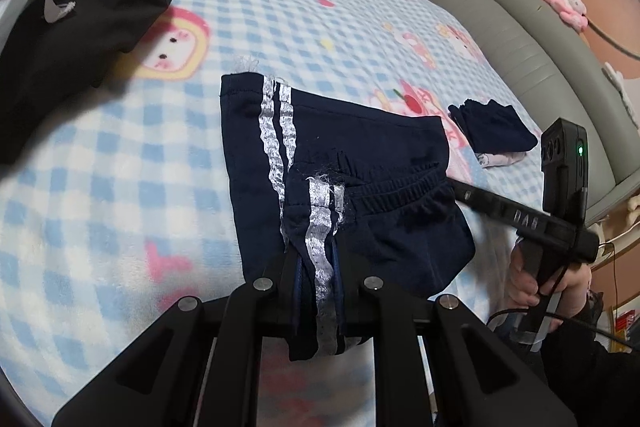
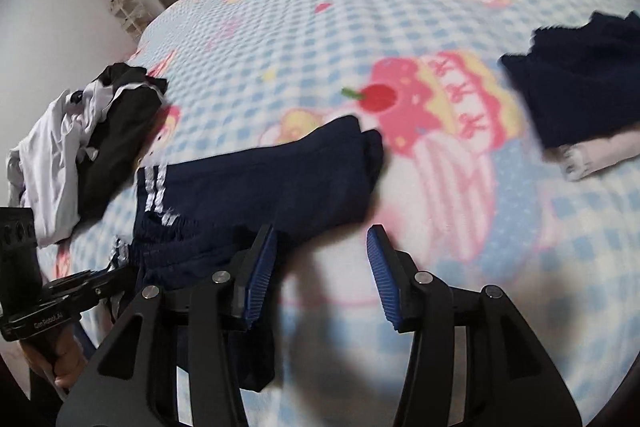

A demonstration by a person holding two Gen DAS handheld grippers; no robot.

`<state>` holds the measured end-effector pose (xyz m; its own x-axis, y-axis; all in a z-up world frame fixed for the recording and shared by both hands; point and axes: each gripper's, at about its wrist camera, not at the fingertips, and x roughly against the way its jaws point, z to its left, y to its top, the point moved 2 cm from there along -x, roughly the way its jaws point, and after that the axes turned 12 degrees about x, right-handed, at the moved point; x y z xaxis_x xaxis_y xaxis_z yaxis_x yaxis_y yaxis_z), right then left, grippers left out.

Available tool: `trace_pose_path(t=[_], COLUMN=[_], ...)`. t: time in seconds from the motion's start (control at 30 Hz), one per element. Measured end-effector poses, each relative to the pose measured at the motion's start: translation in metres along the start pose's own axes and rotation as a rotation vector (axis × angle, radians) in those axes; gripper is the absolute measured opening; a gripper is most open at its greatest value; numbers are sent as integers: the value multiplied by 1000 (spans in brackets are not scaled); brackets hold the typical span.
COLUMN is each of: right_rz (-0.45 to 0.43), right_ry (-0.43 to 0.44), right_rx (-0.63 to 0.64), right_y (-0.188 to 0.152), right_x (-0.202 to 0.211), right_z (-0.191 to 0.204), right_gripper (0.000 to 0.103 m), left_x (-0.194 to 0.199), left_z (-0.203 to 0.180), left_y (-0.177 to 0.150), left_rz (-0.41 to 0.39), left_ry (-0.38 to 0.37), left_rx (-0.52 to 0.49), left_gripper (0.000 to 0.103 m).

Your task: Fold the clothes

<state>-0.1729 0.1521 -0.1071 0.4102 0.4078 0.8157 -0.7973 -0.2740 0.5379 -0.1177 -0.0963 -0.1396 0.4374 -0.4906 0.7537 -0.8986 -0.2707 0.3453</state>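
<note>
Pinching the navy shorts (image 1: 344, 163), the left gripper (image 1: 316, 283) holds; right gripper (image 2: 320, 267) gapes empty.

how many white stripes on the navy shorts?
2, side by side down the navy shorts side seam, running into the left gripper, which is shut on them. The far side is hidden.

Raised letters on the black bar of the right tool (image 1: 524, 219), seen from the left wrist view, look like "DAB", though part is hidden; white print on the left tool (image 2: 48, 321), in the right wrist view, seems to read "GenRobot.AI"; nothing else is legible.
</note>
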Motion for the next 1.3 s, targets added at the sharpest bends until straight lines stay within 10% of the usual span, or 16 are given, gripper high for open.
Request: trace_pose_path(t=[0.3, 0.57, 0.63, 0.73, 0.83, 1.1, 1.3], right_rz=[63, -14, 24, 37, -13, -131, 6], right_ry=[-242, 79, 82, 85, 57, 22, 8], right_rx=[81, 150, 200, 229, 271, 208, 106], right_y=[-9, 6, 4, 1, 4, 51, 48], right_x=[13, 20, 3, -7, 6, 3, -42], right_z=[-5, 40, 51, 56, 61, 50, 27], right_gripper=[34, 55, 55, 20, 10, 10, 28], left_x=[-3, -4, -4, 5, 21, -8, -19], left_z=[2, 3, 2, -9, -30, -19, 10], left_y=[1, 3, 4, 8, 20, 71, 74], left_rz=[9, 9, 7, -27, -80, -77, -34], left_ry=[-4, -16, -14, 24, 8, -9, 14], left_rx=[6, 17, 14, -20, -87, -33, 89], left_gripper=[15, 15, 14, 12, 12, 16, 20])
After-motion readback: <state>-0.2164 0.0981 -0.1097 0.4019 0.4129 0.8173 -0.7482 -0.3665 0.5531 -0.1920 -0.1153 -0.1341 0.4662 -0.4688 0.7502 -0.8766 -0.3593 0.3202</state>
